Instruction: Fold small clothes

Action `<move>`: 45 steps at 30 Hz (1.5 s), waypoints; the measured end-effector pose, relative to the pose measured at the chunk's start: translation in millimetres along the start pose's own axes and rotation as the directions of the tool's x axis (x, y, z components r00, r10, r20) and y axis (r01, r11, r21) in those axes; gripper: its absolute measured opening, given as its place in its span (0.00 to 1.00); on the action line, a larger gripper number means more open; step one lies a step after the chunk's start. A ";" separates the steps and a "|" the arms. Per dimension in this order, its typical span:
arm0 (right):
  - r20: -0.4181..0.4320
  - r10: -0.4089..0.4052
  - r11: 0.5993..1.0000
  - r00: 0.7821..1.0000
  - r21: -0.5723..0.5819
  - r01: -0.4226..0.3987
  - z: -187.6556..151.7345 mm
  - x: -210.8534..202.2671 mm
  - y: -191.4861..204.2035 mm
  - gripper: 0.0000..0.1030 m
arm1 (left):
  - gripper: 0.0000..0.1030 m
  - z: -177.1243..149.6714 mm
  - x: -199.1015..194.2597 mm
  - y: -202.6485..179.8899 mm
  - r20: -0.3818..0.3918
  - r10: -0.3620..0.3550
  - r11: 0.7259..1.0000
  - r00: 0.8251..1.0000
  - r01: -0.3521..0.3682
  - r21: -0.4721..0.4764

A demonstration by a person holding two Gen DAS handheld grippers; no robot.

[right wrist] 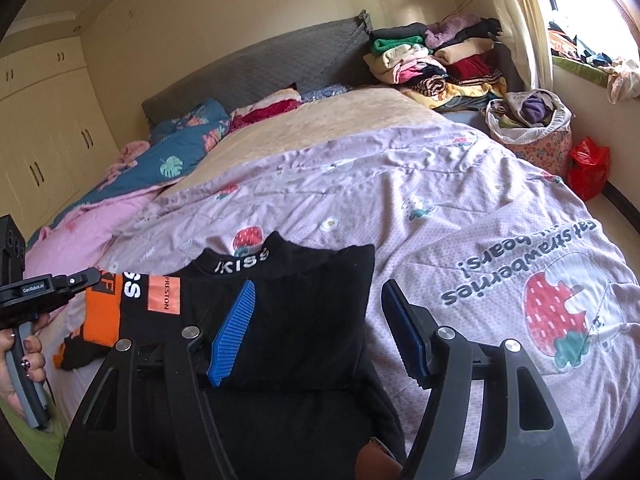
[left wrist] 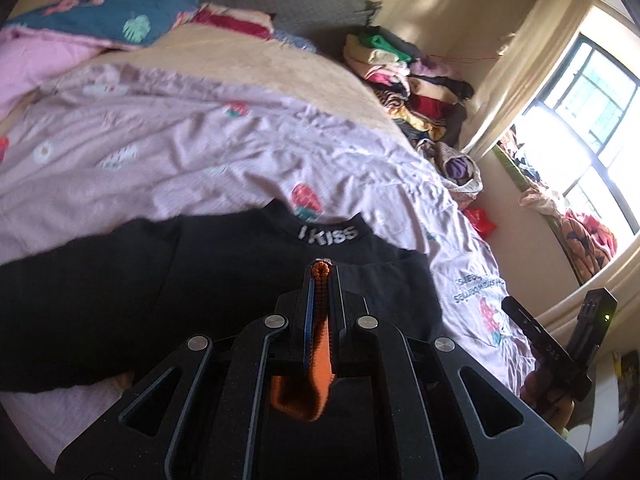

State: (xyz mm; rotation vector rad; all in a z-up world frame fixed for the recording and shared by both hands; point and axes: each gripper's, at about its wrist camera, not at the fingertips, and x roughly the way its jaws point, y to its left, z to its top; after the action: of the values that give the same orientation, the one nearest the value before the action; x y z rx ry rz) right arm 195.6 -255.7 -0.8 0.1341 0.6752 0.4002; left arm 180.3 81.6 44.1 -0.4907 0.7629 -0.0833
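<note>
Your left claw [left wrist: 320, 270] is clenched on the orange cuff [left wrist: 320, 364] of the black top [left wrist: 200, 280]; the orange fabric is pinched flat between the closed fingers and hangs out below them in the left wrist view. From the right wrist view you can see that same sleeve [right wrist: 132, 300], orange and black with white lettering and an orange patch, carried across the left part of the garment, with your left hand [right wrist: 20, 360] on the grip at the left edge of the picture.

Your right claw [right wrist: 318, 330] is released: its two blue pads [right wrist: 234, 332] stand well apart, above the black fabric, and nothing is pressed between them. The left pad hangs over the body of the top, the right one near the garment's right edge.

The black top lies on the bed's near end, on the pale pink strawberry-print cover [right wrist: 460, 208], with its high collar [left wrist: 328, 234] pointing toward the headboard [right wrist: 280, 56] and the word "KISS" readable on it. Its right side is already doubled over, giving a straight edge there.

Toward the head of the bed lie a blue leaf-print quilt [left wrist: 120, 20] and a pink blanket [left wrist: 40, 56] along the left edge. A pile of folded clothes [right wrist: 440, 64] sits at the far right corner, with a floral bag of laundry [right wrist: 532, 128] and a red bag [right wrist: 588, 168] beside the bed's right edge.
</note>
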 end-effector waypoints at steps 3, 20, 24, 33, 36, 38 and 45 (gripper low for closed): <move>-0.026 0.003 1.000 1.000 -0.024 -0.004 -5.4 9.4 9.0 0.63 | 0.01 -5.4 5.7 11.9 -0.014 0.012 1.000 1.000 -0.012 -0.016; -0.152 0.010 0.994 0.988 -0.105 -0.026 -30.9 52.7 36.0 0.63 | 0.01 -12.7 6.8 39.9 0.027 0.161 0.987 0.987 -0.161 -0.007; -0.164 0.006 0.994 0.986 -0.105 -0.023 -33.7 56.9 34.1 0.63 | 0.01 -17.9 17.2 30.0 -0.010 0.144 0.989 0.990 -0.144 0.034; -0.191 0.000 0.993 0.982 -0.120 -0.023 -39.5 62.5 32.2 0.63 | 0.26 -56.8 62.5 13.8 -0.144 0.202 0.973 0.969 -0.183 0.140; -0.219 -0.009 0.991 0.976 -0.131 -0.020 -43.8 68.0 32.7 0.63 | 0.26 -70.6 72.1 18.2 -0.159 0.244 0.961 0.957 -0.217 0.171; -0.244 -0.027 0.991 0.969 -0.131 -0.005 -46.6 73.9 30.2 0.63 | 0.26 -74.0 73.5 22.4 -0.159 0.244 0.960 0.957 -0.215 0.177; -0.337 -0.068 0.995 0.939 -0.086 0.041 -56.8 98.0 10.7 0.63 | 0.27 -74.1 71.0 26.5 -0.163 0.215 0.970 0.963 -0.191 0.151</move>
State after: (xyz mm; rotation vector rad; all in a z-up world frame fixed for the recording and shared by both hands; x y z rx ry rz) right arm 225.7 -206.9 -99.1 -0.0300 1.0006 0.3991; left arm 178.6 58.1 -59.2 -0.2762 0.9729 0.0137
